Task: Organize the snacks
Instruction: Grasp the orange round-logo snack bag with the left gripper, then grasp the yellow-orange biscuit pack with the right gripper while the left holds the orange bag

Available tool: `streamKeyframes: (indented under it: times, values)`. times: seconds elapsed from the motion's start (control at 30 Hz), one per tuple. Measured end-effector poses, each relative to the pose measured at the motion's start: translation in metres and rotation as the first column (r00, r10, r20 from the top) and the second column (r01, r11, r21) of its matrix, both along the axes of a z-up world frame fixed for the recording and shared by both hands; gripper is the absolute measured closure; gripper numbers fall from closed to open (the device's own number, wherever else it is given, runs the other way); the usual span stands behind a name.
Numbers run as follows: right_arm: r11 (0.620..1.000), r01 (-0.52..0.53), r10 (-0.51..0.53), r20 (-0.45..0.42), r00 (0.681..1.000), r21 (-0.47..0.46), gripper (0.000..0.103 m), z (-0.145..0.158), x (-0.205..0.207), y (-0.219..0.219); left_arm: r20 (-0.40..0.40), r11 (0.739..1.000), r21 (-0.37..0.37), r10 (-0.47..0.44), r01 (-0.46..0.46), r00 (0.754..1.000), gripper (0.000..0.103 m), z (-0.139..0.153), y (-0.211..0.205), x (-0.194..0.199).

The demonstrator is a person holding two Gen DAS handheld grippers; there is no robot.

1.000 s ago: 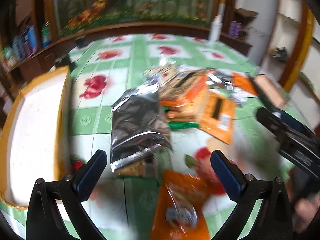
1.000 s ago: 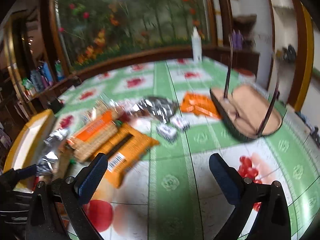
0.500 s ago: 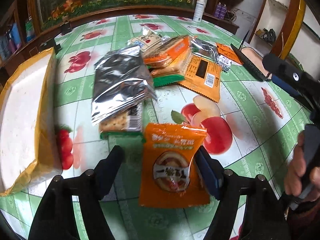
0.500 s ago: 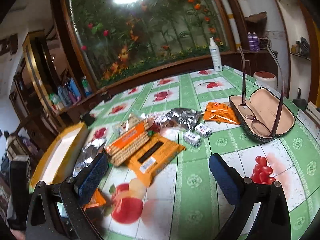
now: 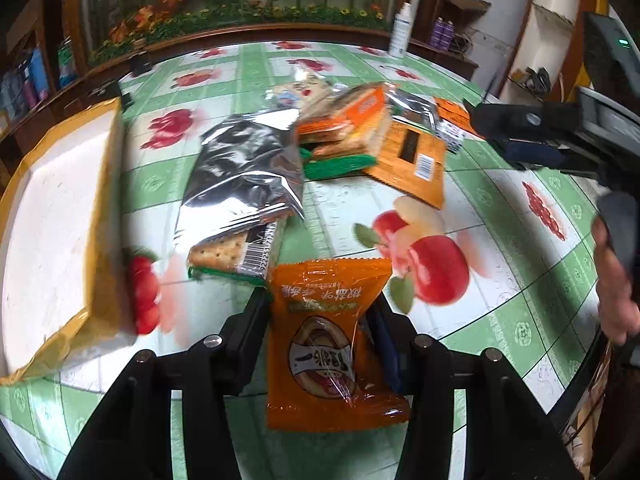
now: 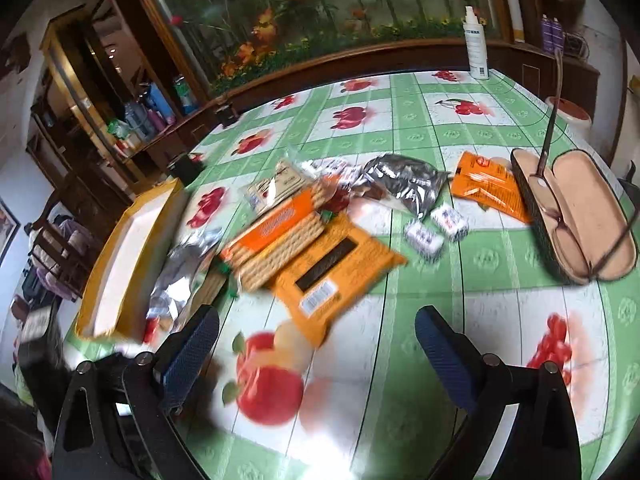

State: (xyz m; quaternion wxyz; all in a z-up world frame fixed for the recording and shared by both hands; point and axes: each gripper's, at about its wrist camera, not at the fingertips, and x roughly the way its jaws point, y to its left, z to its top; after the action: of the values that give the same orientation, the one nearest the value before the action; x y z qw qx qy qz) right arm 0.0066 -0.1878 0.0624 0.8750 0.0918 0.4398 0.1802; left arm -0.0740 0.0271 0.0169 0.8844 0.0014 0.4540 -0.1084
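A small orange snack packet (image 5: pixel 324 360) lies on the fruit-print tablecloth (image 5: pixel 500 280) at the near edge. My left gripper (image 5: pixel 320 312) straddles it and its jaws are closing; both pads press the packet's sides and the wrapper is pinched at its waist. Beyond it lie a silver foil bag (image 5: pixel 244 176) over a cracker pack (image 5: pixel 236 252), then a heap of orange biscuit packs (image 5: pixel 412 160). My right gripper (image 6: pixel 316 328) hangs open above the cloth, nothing between its fingers, the same heap (image 6: pixel 320 264) ahead of it.
A white box with yellow rim (image 5: pixel 60 220) stands at the left, also in the right wrist view as the box (image 6: pixel 132 248). An open glasses case (image 6: pixel 580 224), small white sweets (image 6: pixel 436 228), another orange packet (image 6: pixel 488 188) and a spray bottle (image 6: pixel 476 48) sit to the right.
My left jaws went from wide open to pinched on the orange packet as the gripper sank toward it. The right gripper tilted up, then back down toward the table.
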Motion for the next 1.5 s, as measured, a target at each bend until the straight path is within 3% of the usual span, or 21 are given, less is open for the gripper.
streamKeyframes:
  times: [0.17, 0.43, 0.57, 0.63, 0.73, 0.83, 0.93, 1.13, 1.37, 1.5]
  values:
    - [0.999, 0.044, -0.042, -0.140, 0.989, 0.014, 0.018, -0.024, 0.028, 0.004, 0.003, 1.000, -0.022, 0.007, -0.007, 1.000, 0.054, 0.000, 0.006, -0.001]
    - [0.996, 0.054, -0.059, -0.058, 0.997, -0.076, 0.018, -0.024, 0.065, 0.018, 0.004, 0.998, -0.068, 0.002, -0.002, 1.000, 0.054, 0.000, 0.012, -0.001]
    - [0.999, -0.004, 0.010, -0.131, 0.991, 0.051, 0.017, -0.043, 0.084, 0.015, 0.006, 0.998, -0.070, 0.003, -0.002, 1.000, 0.054, 0.000, 0.012, -0.002]
    - [0.997, -0.030, 0.040, -0.130, 0.991, 0.076, 0.017, -0.042, 0.074, 0.015, 0.005, 0.997, -0.074, 0.002, -0.002, 1.000, 0.054, 0.000, 0.012, -0.002]
    - [0.983, -0.151, 0.166, -0.161, 0.973, 0.102, 0.017, -0.042, 0.042, 0.024, 0.005, 0.997, -0.071, 0.002, -0.001, 1.000, 0.054, 0.000, 0.011, -0.001]
    - [0.944, -0.313, 0.327, -0.159, 0.932, 0.109, 0.017, -0.036, 0.003, 0.037, 0.005, 0.998, -0.070, -0.001, 0.001, 1.000, 0.054, 0.000, 0.012, -0.001]
    - [0.895, -0.444, 0.446, -0.080, 0.891, 0.045, 0.016, -0.023, -0.026, 0.049, 0.006, 0.997, -0.072, 0.000, 0.001, 1.000, 0.054, 0.000, 0.012, -0.001]
    - [0.900, -0.415, 0.420, 0.009, 0.908, -0.132, 0.017, -0.017, -0.010, 0.063, 0.008, 0.998, -0.069, 0.008, -0.007, 1.000, 0.054, -0.001, 0.012, -0.002]
    - [0.889, -0.457, 0.453, -0.083, 0.888, -0.034, 0.017, -0.044, 0.024, 0.074, 0.010, 0.997, -0.078, 0.018, -0.017, 1.000, 0.054, 0.000, 0.014, -0.004]
    - [0.857, -0.495, 0.490, -0.072, 0.869, -0.143, 0.017, -0.046, 0.000, 0.085, 0.010, 0.997, -0.074, 0.017, -0.016, 1.000, 0.054, 0.000, 0.013, -0.003]
